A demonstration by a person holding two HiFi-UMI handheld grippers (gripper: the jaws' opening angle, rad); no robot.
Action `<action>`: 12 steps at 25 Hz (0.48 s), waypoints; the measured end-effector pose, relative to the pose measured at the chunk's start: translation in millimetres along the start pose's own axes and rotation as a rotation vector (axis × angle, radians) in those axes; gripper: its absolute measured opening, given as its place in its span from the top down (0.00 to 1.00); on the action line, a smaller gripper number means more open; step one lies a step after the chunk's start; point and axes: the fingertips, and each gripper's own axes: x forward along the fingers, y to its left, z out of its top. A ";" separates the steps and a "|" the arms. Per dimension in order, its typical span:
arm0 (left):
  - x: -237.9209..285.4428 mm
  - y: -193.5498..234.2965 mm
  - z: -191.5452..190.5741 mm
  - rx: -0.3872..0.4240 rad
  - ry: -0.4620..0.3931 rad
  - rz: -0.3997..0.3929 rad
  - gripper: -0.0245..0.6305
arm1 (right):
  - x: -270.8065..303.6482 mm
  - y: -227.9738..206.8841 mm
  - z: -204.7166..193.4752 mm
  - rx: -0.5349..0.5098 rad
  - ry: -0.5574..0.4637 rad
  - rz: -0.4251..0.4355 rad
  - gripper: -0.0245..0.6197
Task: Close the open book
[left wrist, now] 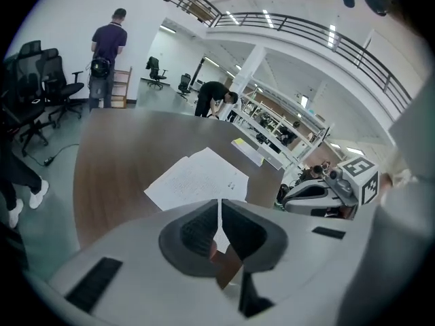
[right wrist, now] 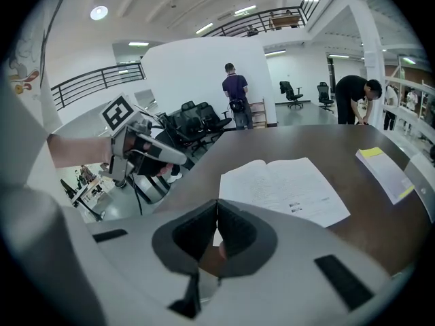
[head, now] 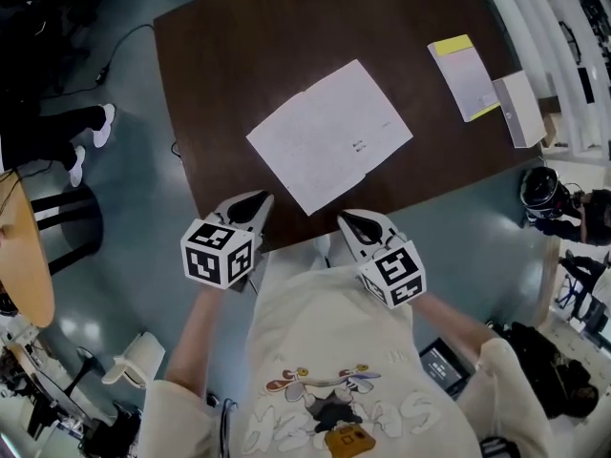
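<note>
Left gripper (head: pixel 250 205), jaws together and empty, hovers at the table's (head: pixel 229 55) near edge. The open book (head: pixel 329 134) lies flat just beyond, untouched, and the right gripper (head: pixel 355 225) is likewise closed. Probably the approach: next, a tip must slide under one cover and fold it over.

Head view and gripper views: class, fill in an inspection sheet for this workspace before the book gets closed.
Surface: brown table.
Job's things: book lies open and flat near the front edge.
Clutter: notepad with yellow strip, and white box beside it, at right.
Grippers: left gripper and right gripper shut, empty, short of the book.
Cables: cable on the floor.
Surroundings: people, chairs.
</note>
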 end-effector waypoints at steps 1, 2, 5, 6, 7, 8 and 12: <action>3.6 5.7 3.8 0.005 0.010 -0.010 0.95 | 3.2 -1.9 0.5 0.006 0.002 -0.004 0.95; 7.2 10.7 7.3 0.010 0.022 -0.022 0.94 | 5.9 -3.6 1.3 0.012 0.002 -0.008 0.95; 17.6 24.0 18.9 0.028 0.062 -0.067 0.89 | 11.6 -7.6 5.3 0.031 -0.006 -0.017 0.95; 21.5 28.9 23.4 0.036 0.076 -0.081 0.87 | 13.1 -9.1 6.6 0.035 -0.009 -0.019 0.95; 26.0 34.6 27.9 0.047 0.091 -0.092 0.86 | 14.5 -10.7 7.4 0.041 -0.012 -0.022 0.95; 31.2 41.1 32.3 0.060 0.106 -0.101 0.84 | 15.6 -12.4 7.6 0.047 -0.014 -0.025 0.95; 56.7 67.1 47.4 0.116 0.180 -0.153 0.79 | 19.2 -19.3 7.1 0.082 -0.015 -0.046 0.95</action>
